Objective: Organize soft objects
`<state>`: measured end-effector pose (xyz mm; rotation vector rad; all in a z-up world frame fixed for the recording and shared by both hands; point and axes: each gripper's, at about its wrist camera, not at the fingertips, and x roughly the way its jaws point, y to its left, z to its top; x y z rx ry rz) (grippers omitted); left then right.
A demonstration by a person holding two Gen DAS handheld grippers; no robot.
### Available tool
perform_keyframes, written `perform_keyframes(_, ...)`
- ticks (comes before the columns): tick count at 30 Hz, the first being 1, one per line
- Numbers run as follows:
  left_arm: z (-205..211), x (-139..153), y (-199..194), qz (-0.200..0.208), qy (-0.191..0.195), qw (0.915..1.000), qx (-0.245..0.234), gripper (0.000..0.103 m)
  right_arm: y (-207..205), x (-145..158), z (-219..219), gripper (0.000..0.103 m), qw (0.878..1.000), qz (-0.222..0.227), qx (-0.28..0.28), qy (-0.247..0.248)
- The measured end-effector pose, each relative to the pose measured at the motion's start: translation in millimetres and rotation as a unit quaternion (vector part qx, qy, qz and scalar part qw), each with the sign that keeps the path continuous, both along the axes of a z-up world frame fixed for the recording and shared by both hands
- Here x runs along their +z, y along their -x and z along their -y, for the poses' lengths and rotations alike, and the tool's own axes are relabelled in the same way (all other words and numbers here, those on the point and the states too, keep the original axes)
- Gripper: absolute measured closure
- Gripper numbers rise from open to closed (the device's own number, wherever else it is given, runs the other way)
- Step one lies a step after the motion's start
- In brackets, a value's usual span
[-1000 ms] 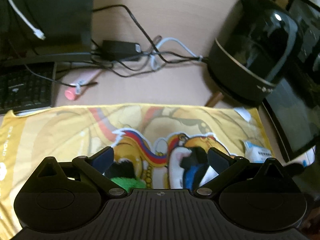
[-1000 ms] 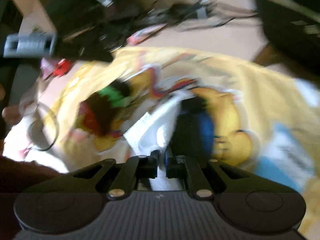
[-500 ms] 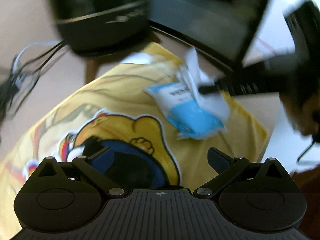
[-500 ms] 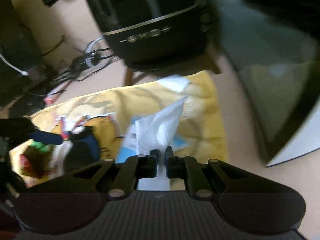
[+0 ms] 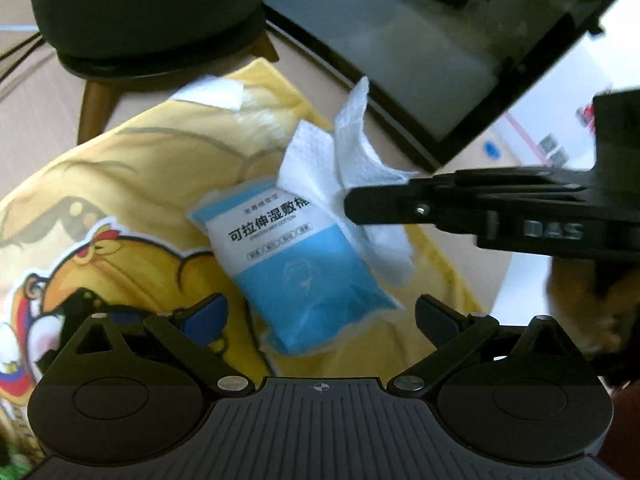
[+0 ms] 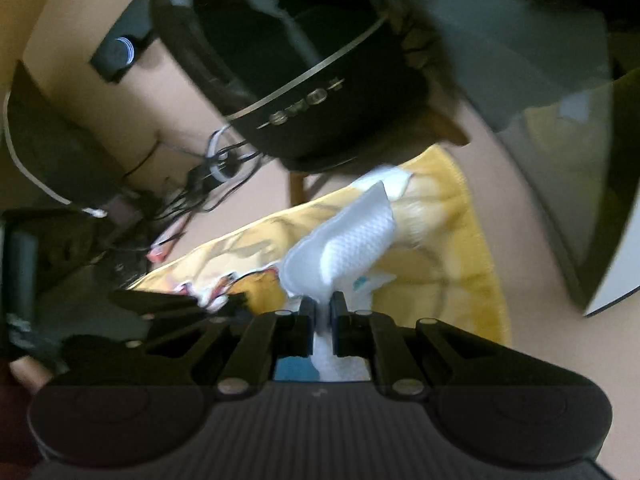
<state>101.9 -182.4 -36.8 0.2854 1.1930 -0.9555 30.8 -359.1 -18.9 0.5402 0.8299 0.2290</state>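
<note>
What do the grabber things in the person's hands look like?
Both are matte black plastic. The left gripper has a ribbed body, two round side discs, silver rivets on angled link bars, and a blue pad on one finger. The right gripper matches it; seen side-on from the left camera it bears raised letters "DAS". No cables or sleeves show.

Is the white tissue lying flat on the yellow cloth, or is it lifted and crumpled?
Lifted and crumpled. The right tongs are shut on the tissue; it stands up in folds beside the blue packet.
</note>
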Motion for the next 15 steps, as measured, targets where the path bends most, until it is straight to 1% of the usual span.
perform_keyframes(3, 4, 5, 11, 0.053, -0.016, 0.9981, -0.027, 0.001, 4, -5, -4, 0.094, 1.000, -0.010, 0.010, -0.012)
perform_keyframes(5, 6, 8, 18, 0.080, -0.020, 0.9958, -0.039, 0.001, 11, -7, -2, 0.094, 0.999, -0.019, 0.016, -0.031)
perform_keyframes(6, 8, 7, 21, 0.083, -0.023, 0.9953, -0.043, 0.001, 15, -7, -2, 0.094, 0.999, -0.021, 0.020, -0.040)
perform_keyframes(9, 8, 3, 22, 0.062, -0.026, 0.9967, -0.045, 0.001, 23, -7, -3, 0.091, 0.997, -0.024, 0.038, -0.071)
perform_keyframes(11, 8, 3, 28, 0.054, -0.026, 0.9971, -0.047, 0.001, 25, -4, -7, 0.091, 0.996, -0.023, 0.034, -0.077)
perform_keyframes(12, 9, 2, 32, 0.056, -0.027, 0.9969, -0.048, 0.001, 26, -3, -9, 0.091, 0.996, -0.023, 0.032, -0.080)
perform_keyframes(14, 11, 3, 38, 0.068, -0.034, 0.9960, -0.048, 0.001, 23, 2, -15, 0.091, 0.996, -0.011, 0.035, -0.076)
perform_keyframes(15, 12, 3, 40, 0.072, -0.037, 0.9957, -0.046, 0.001, 21, 4, -19, 0.091, 0.997, -0.009, 0.036, -0.060)
